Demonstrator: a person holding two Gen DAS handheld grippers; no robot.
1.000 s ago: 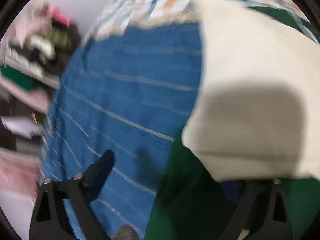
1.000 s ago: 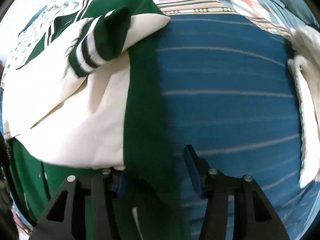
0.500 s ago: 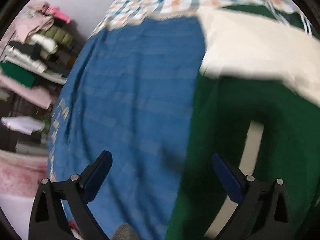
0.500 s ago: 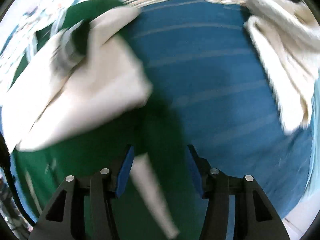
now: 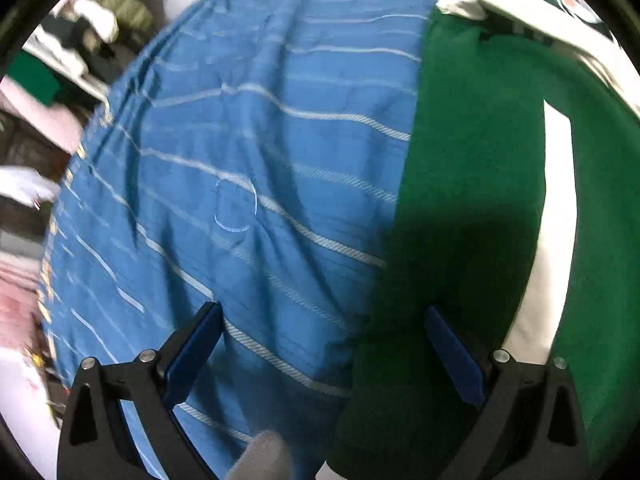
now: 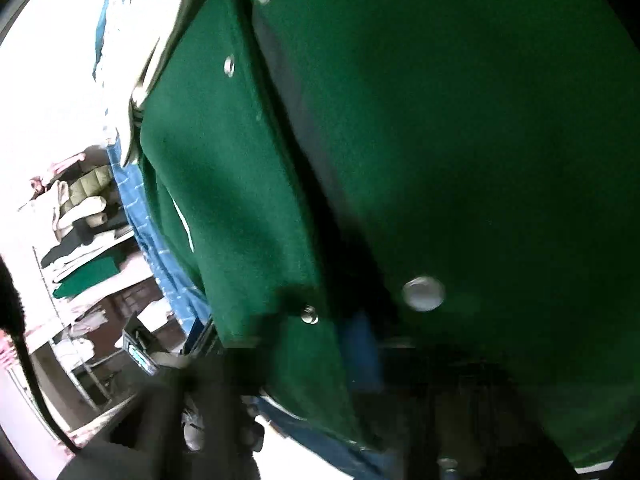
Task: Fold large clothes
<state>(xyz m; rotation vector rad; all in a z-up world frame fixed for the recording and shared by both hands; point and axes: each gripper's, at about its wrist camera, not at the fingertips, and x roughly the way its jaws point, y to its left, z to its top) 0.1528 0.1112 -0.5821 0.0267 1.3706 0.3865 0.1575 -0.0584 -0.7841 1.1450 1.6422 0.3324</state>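
A green jacket [image 5: 480, 200] with a white stripe [image 5: 556, 200] and cream sleeves lies on the right half of a blue striped bedspread [image 5: 240, 160]. My left gripper [image 5: 320, 310] is open above the jacket's left edge. Its right finger is over green cloth and its left finger over the bedspread. In the right wrist view the green jacket [image 6: 440, 120] fills the frame, its snap buttons [image 6: 423, 293] showing. My right gripper [image 6: 340, 344] is closing, with the jacket's front edge between its jaws. Cloth hides most of its fingers; one blue pad [image 6: 360, 344] shows.
Shelves with stacked folded clothes [image 5: 80, 32] stand beyond the bed's left edge, and the shelves [image 6: 80, 208] also show in the right wrist view. A black cable [image 6: 24, 340] hangs at the far left. A patterned quilt lies at the bed's far end.
The left gripper slid along the jacket; the cream sleeve is now at the top edge. The right gripper swung round and closed on the jacket's edge, and green cloth now fills its view.
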